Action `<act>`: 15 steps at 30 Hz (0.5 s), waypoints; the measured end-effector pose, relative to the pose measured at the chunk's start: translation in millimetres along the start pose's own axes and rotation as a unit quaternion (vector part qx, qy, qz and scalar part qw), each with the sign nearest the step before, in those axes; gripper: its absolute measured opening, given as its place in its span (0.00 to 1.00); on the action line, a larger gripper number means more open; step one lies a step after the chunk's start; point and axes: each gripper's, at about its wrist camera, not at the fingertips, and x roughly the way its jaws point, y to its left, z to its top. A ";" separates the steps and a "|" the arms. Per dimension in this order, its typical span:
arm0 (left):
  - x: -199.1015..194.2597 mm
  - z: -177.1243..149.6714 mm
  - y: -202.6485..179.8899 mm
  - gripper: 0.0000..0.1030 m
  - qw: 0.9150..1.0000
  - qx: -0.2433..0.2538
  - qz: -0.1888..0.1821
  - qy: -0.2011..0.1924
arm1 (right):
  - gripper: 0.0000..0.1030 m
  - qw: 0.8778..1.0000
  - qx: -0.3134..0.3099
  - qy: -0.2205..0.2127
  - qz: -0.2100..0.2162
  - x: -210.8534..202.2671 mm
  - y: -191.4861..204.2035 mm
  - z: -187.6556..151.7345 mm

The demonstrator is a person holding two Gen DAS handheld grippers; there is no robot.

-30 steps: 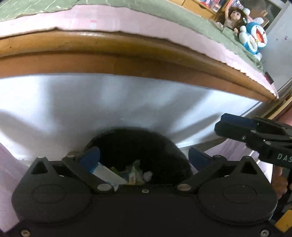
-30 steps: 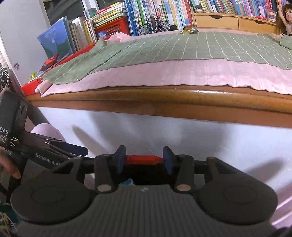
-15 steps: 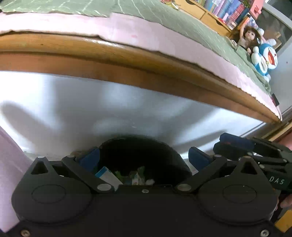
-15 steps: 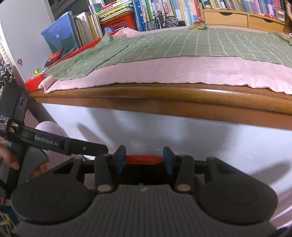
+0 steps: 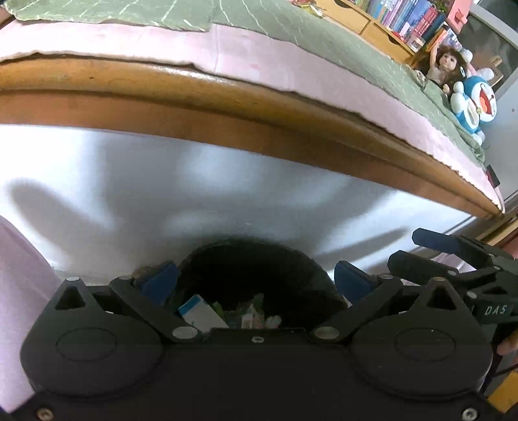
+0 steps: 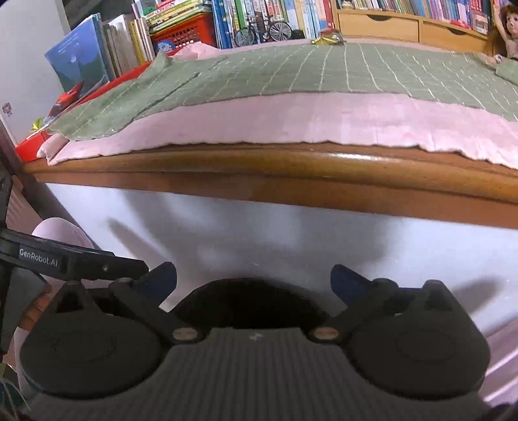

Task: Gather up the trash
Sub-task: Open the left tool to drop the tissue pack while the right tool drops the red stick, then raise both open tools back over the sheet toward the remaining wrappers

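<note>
A black trash bin [image 5: 304, 259] stands on the floor against the white side of the bed. Inside it lie a white-and-blue carton [image 5: 200, 311] and small scraps [image 5: 255, 314]. My left gripper [image 5: 255, 278] hangs open just above the bin's mouth, empty. Beside it, my right gripper [image 6: 254, 280] is over the same bin [image 6: 252, 301]; its jaws are opening wide and nothing is between them. The right gripper's fingers [image 5: 433, 243] show at the right of the left wrist view. A small crumpled wrapper [image 6: 327, 37] lies on the far side of the bed.
A wooden bed rail [image 6: 291, 165] runs above the bin, under a pink sheet [image 6: 291, 119] and a green checked blanket [image 6: 291, 68]. Bookshelves [image 6: 291, 16] line the far wall. A doll [image 5: 443, 64] and a blue plush toy [image 5: 476, 103] sit at the bed's far end.
The right gripper's jaws have spread from shut on a flat red item to wide apart, and the red item is gone from between them. The left gripper stays open and has rolled slightly.
</note>
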 end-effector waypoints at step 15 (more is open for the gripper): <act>-5.7 0.0 -7.3 1.00 1.000 0.015 -0.017 -0.012 | 1.00 1.000 0.009 0.023 0.000 4.8 -2.5 -4.2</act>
